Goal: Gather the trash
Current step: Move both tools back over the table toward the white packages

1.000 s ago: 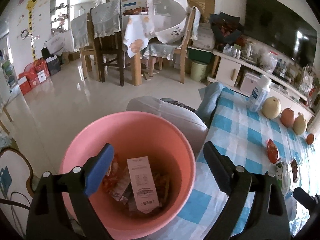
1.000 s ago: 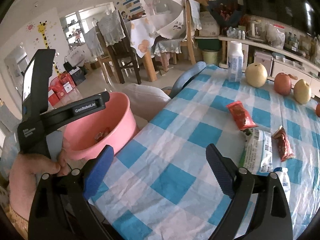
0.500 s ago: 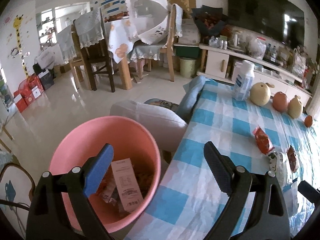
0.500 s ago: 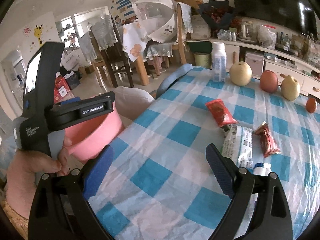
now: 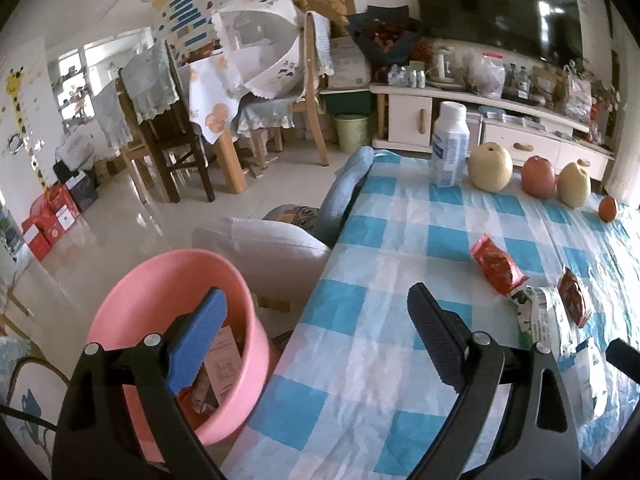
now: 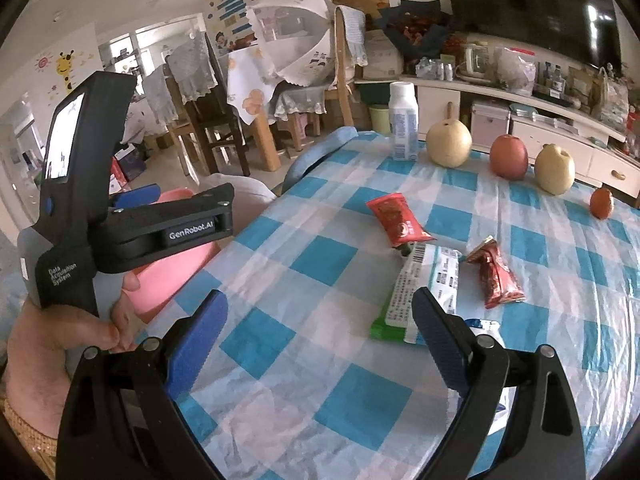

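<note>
A pink bin (image 5: 160,292) stands beside the table's left edge with paper and wrappers inside (image 5: 224,360). My left gripper (image 5: 316,340) is open and empty, over the table edge next to the bin. On the blue checked tablecloth (image 6: 328,256) lie a red wrapper (image 6: 396,220), a white and green packet (image 6: 424,288) and a second red wrapper (image 6: 496,276). My right gripper (image 6: 320,336) is open and empty, just short of the packet. A hand (image 6: 52,340) holds the left gripper body (image 6: 120,220).
A white bottle (image 6: 404,124), two pears (image 6: 448,140), an apple (image 6: 508,156) and a small orange fruit (image 6: 600,202) line the table's far side. A padded chair (image 5: 272,248) stands beside the bin. Dining chairs (image 5: 176,140) stand on the open floor beyond.
My left gripper has swung right, from above the bin to over the table edge. My right gripper has moved forward toward the wrappers. Both stayed open.
</note>
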`<state>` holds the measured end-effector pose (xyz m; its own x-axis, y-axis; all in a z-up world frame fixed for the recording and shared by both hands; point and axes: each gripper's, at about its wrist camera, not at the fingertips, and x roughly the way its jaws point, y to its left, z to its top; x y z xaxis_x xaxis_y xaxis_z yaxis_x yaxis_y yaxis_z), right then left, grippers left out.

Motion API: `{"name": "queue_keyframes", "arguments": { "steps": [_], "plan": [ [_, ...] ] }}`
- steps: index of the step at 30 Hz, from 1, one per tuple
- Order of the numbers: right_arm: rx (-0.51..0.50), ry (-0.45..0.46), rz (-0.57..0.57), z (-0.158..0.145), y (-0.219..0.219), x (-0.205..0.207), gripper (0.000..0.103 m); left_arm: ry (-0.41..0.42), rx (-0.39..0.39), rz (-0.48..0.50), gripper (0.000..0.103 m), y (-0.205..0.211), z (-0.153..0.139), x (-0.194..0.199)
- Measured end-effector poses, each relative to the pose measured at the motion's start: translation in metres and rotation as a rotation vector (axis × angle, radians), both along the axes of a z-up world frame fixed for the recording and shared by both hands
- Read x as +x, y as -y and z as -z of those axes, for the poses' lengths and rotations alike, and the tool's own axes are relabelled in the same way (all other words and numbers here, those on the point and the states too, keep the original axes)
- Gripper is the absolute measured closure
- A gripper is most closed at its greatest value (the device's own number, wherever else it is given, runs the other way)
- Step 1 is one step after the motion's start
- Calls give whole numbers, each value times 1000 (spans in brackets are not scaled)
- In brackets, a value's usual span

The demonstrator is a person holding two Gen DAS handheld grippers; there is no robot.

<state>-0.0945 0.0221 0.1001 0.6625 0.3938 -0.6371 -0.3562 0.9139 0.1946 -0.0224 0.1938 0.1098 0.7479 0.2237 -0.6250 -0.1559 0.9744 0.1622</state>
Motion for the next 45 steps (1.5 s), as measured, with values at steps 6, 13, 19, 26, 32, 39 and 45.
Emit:
{"name": "queue_keyframes", "arguments": {
  "steps": [6, 13, 19, 26, 32, 39, 45],
  "plan": [
    [-17, 4, 9, 0, 12, -1, 11, -2, 31, 26, 11, 17, 1, 3],
    [-26, -7, 29, 3, 32, 1, 11, -10, 71, 65, 11, 36, 5, 5],
    [-31, -37, 46, 13, 52, 3, 11, -21, 69, 96, 10, 50, 8, 8],
    [-28, -98, 118, 28, 89, 9, 11, -36, -9, 180, 10, 66, 12, 11],
    [-28, -138, 159, 33, 111, 15, 11, -88, -120, 270, 10, 84, 22, 19],
    [-47, -221, 127, 51, 112, 19, 11, -177, -252, 353, 11, 111, 41, 31],
    [-53, -254, 97, 60, 108, 17, 11, -227, -268, 386, 11, 134, 54, 38]
  ]
}}
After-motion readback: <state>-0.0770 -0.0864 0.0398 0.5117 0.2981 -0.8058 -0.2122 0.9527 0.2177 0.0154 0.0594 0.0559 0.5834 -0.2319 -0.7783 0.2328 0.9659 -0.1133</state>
